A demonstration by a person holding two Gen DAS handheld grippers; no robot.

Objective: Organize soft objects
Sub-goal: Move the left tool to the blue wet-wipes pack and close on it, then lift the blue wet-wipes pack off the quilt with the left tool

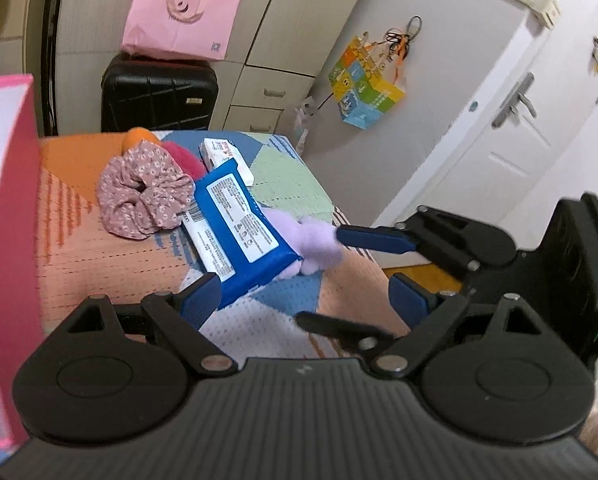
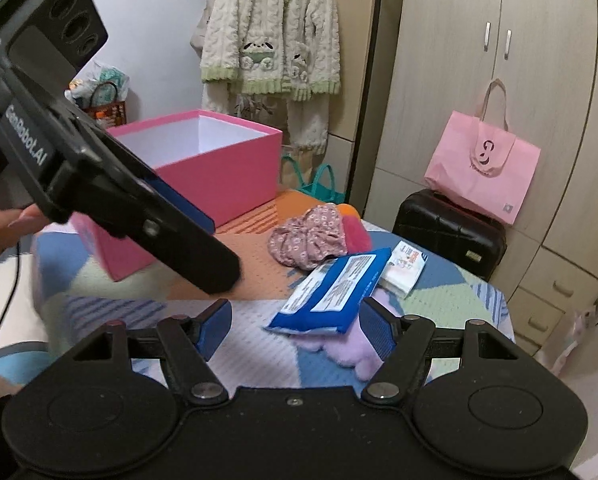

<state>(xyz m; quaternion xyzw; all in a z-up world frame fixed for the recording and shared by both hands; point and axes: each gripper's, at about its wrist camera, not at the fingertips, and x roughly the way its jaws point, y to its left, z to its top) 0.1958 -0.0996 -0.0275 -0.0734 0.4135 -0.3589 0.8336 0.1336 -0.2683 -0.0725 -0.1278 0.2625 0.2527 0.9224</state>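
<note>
A blue wet-wipes pack (image 1: 239,224) lies on the patchwork cloth, partly over a lilac plush (image 1: 319,244). Behind it lie a floral pink scrunchie (image 1: 145,192), a red plush (image 1: 181,156), an orange ball (image 1: 137,138) and a white tissue pack (image 1: 227,158). My left gripper (image 1: 303,300) is open, just short of the blue pack. My right gripper (image 2: 295,326) is open, its right finger beside the lilac plush (image 2: 355,350) and the blue pack (image 2: 335,288). The right gripper also shows in the left wrist view (image 1: 367,260). The pink box (image 2: 203,172) stands open behind.
The left gripper's body (image 2: 111,184) crosses in front of the pink box. A black suitcase (image 2: 451,228) with a pink bag (image 2: 483,172) stands by the wardrobe. The table edge (image 1: 323,188) drops off toward a white door (image 1: 511,128).
</note>
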